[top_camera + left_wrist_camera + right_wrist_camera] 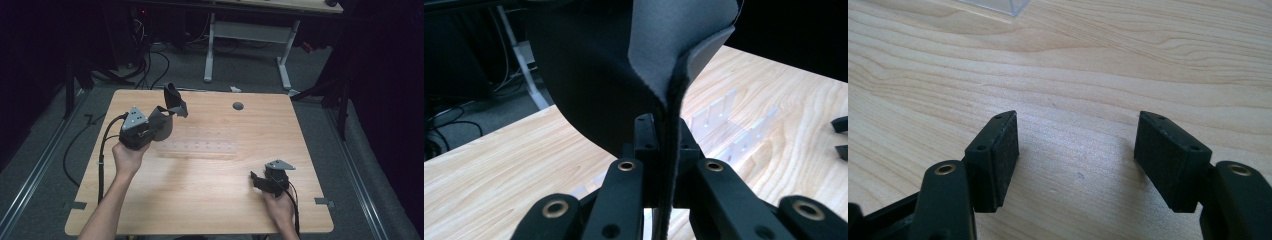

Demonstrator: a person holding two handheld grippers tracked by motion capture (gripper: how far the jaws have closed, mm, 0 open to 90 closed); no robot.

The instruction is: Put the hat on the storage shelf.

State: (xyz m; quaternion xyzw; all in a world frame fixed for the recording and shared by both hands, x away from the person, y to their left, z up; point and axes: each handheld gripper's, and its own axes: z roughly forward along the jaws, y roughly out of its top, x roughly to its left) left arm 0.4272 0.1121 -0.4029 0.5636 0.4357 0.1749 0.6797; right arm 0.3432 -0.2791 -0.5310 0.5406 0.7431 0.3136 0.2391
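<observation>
While pinched in left hand-held gripper (663, 165), floppy dark felt sheet (624, 75)

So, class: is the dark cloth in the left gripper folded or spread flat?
Folded: the dark cloth is doubled, pinched in the left gripper, above the table.

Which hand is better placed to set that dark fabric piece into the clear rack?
Left. The left gripper is already clamped on the fabric piece, raised just beside the clear rack. The right gripper sits open and empty near the table's front edge.
</observation>
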